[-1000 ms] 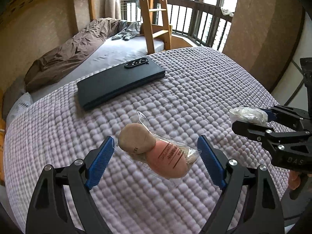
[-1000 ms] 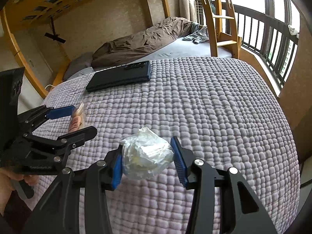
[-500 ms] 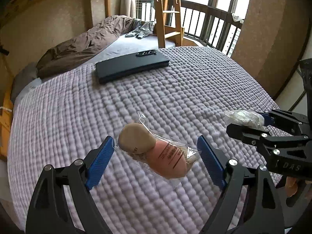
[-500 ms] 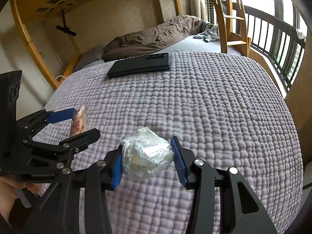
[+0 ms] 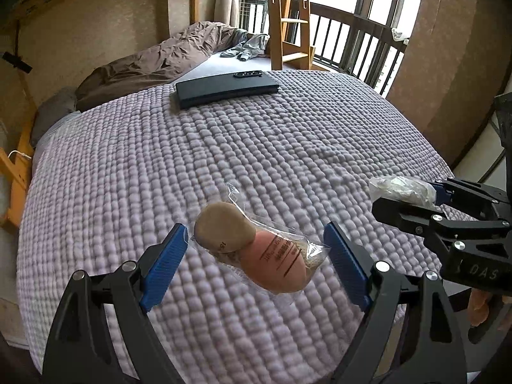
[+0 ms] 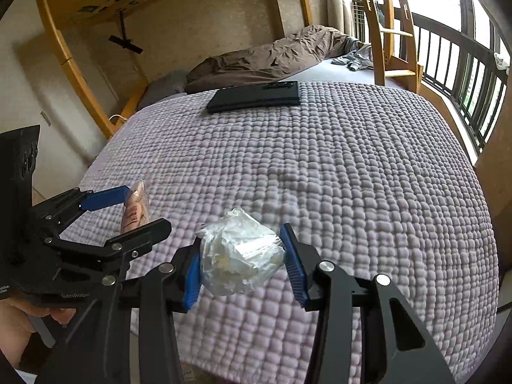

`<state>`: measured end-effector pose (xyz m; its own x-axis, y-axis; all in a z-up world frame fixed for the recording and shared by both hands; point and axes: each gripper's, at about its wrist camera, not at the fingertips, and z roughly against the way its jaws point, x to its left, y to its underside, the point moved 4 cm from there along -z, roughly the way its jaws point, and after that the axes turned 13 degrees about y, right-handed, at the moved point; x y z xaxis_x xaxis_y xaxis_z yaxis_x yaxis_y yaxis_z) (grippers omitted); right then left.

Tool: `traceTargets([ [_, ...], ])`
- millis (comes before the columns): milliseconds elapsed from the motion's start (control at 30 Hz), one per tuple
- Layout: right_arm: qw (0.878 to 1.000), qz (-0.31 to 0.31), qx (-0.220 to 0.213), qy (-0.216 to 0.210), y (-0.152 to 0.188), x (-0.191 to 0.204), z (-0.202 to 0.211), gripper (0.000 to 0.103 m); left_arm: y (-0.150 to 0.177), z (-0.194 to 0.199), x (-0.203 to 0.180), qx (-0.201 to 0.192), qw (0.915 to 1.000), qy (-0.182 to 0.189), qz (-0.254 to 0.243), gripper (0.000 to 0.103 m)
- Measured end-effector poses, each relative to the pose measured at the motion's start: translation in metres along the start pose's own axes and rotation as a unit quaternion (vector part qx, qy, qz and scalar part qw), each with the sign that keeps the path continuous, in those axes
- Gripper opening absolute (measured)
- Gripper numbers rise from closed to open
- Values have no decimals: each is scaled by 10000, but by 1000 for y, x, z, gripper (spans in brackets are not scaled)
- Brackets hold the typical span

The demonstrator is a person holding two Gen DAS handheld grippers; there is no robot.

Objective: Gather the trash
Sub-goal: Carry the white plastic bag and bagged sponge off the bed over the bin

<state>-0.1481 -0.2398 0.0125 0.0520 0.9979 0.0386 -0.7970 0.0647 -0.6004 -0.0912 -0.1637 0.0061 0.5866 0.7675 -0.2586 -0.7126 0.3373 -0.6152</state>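
A clear plastic packet [image 5: 256, 249] with a tan and a pink sponge inside hangs between the blue pads of my left gripper [image 5: 256, 256], which is shut on it above the lilac bedspread [image 5: 224, 147]. My right gripper [image 6: 243, 256] is shut on a crumpled white plastic wad [image 6: 241, 252]. The wad also shows in the left wrist view [image 5: 400, 188], and the packet shows in the right wrist view [image 6: 136, 208]. Both grippers hover side by side over the near edge of the bed.
A dark flat phone case [image 5: 227, 89] lies on the far part of the bedspread. Behind it are a brown duvet [image 5: 153, 64], a wooden ladder [image 5: 288, 16] and a railing by the window [image 6: 464, 73]. The bunk frame [image 6: 73, 70] stands left.
Both grippers have drawn back and up from the bed with their loads; the phone case looks farther away. The grips have not changed.
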Motion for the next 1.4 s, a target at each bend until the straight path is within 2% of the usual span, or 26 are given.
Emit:
traceTargets([
  [467, 9995, 239, 46, -210, 44, 13, 43, 44, 40, 36, -19, -69, 9999, -38, 139, 88],
  [867, 9989, 318, 177, -301, 85, 9, 72, 44, 75, 61, -38, 8, 9999, -52, 160, 88],
  [1400, 9975, 341, 442, -423, 125, 10, 89, 44, 117, 76, -59, 169, 9996, 5, 243, 88],
])
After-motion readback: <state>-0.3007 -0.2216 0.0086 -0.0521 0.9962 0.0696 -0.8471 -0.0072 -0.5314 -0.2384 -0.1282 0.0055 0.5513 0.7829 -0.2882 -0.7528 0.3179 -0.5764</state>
